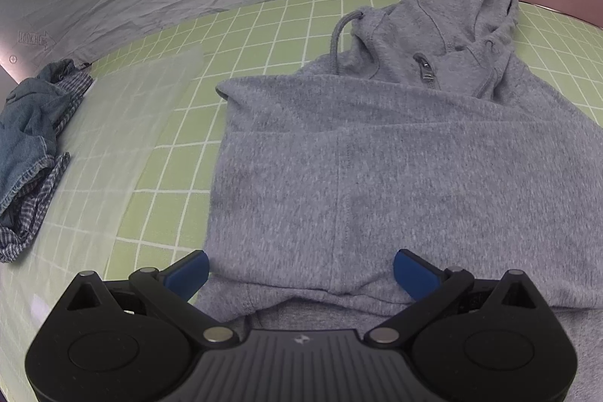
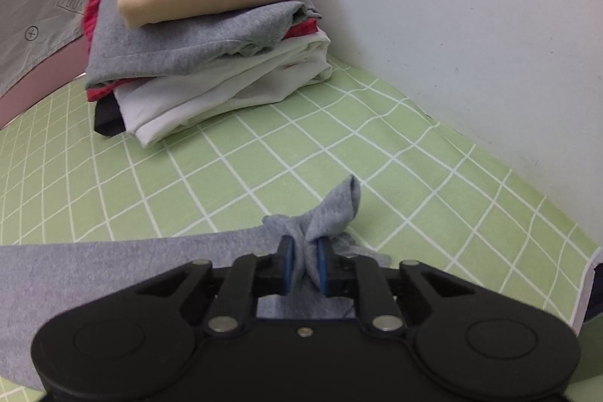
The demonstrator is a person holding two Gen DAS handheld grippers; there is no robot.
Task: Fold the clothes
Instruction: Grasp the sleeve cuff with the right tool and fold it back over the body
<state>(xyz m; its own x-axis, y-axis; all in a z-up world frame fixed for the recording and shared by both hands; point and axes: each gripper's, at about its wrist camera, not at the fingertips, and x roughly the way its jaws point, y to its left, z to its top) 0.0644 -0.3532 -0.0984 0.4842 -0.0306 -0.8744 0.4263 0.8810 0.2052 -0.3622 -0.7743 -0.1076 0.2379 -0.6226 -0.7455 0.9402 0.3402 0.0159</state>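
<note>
The left hand-held gripper [image 1: 299, 270] is held wide open and empty, low over the near hem of the grey hoodie [image 1: 377, 157], which lies flat on the green checked sheet [image 1: 264, 25]. The right hand-held gripper [image 2: 304, 264] is clamped on a bunched hoodie corner. A stack of folded clothes [image 2: 203, 25] is seen beyond the hoodie, against the wall [image 2: 471, 6].

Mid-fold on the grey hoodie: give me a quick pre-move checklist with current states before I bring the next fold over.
1. Right gripper pinching grey hoodie fabric: ok, cloth bunched between its pads.
2. Left gripper free: ok, open above the hoodie, holding nothing.
3. Hoodie body flat on green grid mat: ok in left wrist view.
4. Hood and drawstring tucked: not ok, both lie loose.
5. Folded stack away from held cloth: ok.
6. Which hoodie part is gripped: cannot tell.
</note>
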